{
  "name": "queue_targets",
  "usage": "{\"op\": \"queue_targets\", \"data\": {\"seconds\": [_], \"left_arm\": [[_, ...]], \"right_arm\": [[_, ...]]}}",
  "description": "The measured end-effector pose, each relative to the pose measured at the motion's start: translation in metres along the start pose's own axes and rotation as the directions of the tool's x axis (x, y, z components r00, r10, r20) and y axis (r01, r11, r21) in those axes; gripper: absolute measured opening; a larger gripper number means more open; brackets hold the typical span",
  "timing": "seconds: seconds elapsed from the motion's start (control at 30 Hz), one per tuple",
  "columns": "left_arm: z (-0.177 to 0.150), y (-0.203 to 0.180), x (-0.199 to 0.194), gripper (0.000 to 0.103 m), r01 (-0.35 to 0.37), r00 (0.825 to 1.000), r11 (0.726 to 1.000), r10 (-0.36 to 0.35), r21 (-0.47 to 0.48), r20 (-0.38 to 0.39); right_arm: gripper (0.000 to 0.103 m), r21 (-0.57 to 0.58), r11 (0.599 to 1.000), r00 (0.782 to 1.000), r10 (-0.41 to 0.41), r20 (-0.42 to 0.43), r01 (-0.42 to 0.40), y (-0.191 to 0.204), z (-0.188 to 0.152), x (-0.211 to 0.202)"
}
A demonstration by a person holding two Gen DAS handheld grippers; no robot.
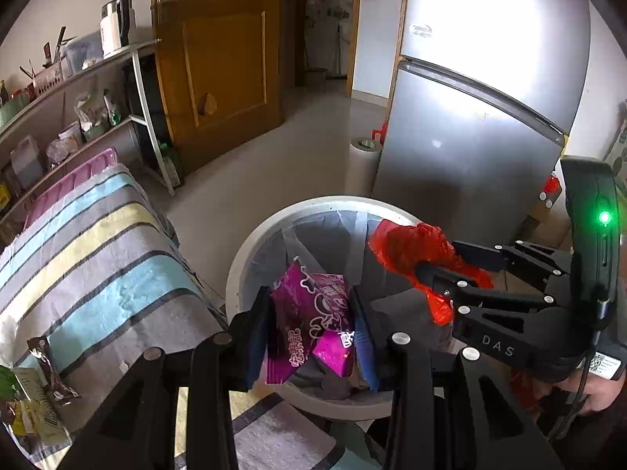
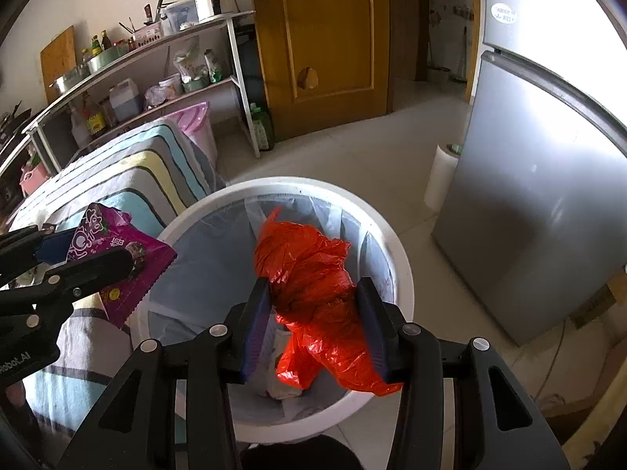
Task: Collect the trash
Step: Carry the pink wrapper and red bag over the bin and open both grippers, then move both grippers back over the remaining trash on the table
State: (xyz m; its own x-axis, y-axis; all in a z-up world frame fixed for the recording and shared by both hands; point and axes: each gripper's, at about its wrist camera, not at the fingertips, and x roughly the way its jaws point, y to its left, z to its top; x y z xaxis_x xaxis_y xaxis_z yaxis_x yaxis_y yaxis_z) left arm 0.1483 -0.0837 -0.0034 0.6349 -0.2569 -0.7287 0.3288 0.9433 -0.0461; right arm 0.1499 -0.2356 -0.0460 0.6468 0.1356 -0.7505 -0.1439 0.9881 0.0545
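Observation:
My left gripper (image 1: 309, 333) is shut on a magenta snack wrapper (image 1: 309, 321) and holds it over the white trash bin (image 1: 250, 243). My right gripper (image 2: 313, 321) is shut on a crumpled red plastic bag (image 2: 309, 274), also over the bin (image 2: 399, 258), which is lined with a clear bag. The right gripper (image 1: 439, 270) with the red bag (image 1: 407, 246) shows at the right of the left wrist view. The left gripper (image 2: 129, 254) with the wrapper (image 2: 117, 254) shows at the left of the right wrist view. Some pale trash (image 2: 284, 384) lies at the bin's bottom.
A striped cloth covers the table (image 1: 98, 266) left of the bin, with more wrappers (image 1: 47, 368) on its near corner. A silver fridge (image 1: 470, 156) stands right, a white roll (image 1: 362, 168) beside it. Shelves (image 2: 156, 78) and a wooden door (image 2: 325, 47) stand behind.

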Motion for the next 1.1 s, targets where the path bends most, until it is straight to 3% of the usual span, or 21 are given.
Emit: {"op": "queue_targets", "data": {"seconds": [0.1, 0.17, 0.37, 0.5, 0.83, 1.1], "left_arm": [[0.0, 0.003, 0.002, 0.046, 0.005, 1.0, 1.0, -0.005, -0.013, -0.005], [0.0, 0.004, 0.001, 0.058, 0.006, 1.0, 1.0, -0.006, -0.016, 0.001], [0.0, 0.012, -0.005, 0.068, -0.001, 1.0, 0.999, 0.002, -0.044, 0.014], [-0.001, 0.02, -0.014, 0.07, -0.002, 1.0, 0.998, 0.004, -0.069, 0.029], [-0.013, 0.047, -0.045, 0.07, -0.037, 0.996, 0.992, 0.046, -0.119, 0.078], [-0.03, 0.087, -0.076, 0.07, -0.103, 0.986, 0.977, 0.125, -0.188, 0.107]], "right_arm": [[0.046, -0.004, 1.0, 1.0, -0.005, -0.009, 0.005, 0.001, -0.001, 0.003], [0.047, -0.006, 1.0, 1.0, -0.006, -0.015, 0.005, 0.002, -0.001, 0.005], [0.05, 0.003, 1.0, 1.0, -0.014, 0.003, 0.014, 0.003, 0.0, 0.002], [0.058, -0.004, 1.0, 1.0, -0.023, 0.021, 0.023, 0.006, 0.001, -0.004], [0.058, -0.004, 1.0, 0.997, 0.017, 0.072, -0.017, 0.027, 0.005, -0.023], [0.058, -0.049, 0.996, 0.99, 0.082, 0.114, -0.076, 0.062, 0.014, -0.036]]}}
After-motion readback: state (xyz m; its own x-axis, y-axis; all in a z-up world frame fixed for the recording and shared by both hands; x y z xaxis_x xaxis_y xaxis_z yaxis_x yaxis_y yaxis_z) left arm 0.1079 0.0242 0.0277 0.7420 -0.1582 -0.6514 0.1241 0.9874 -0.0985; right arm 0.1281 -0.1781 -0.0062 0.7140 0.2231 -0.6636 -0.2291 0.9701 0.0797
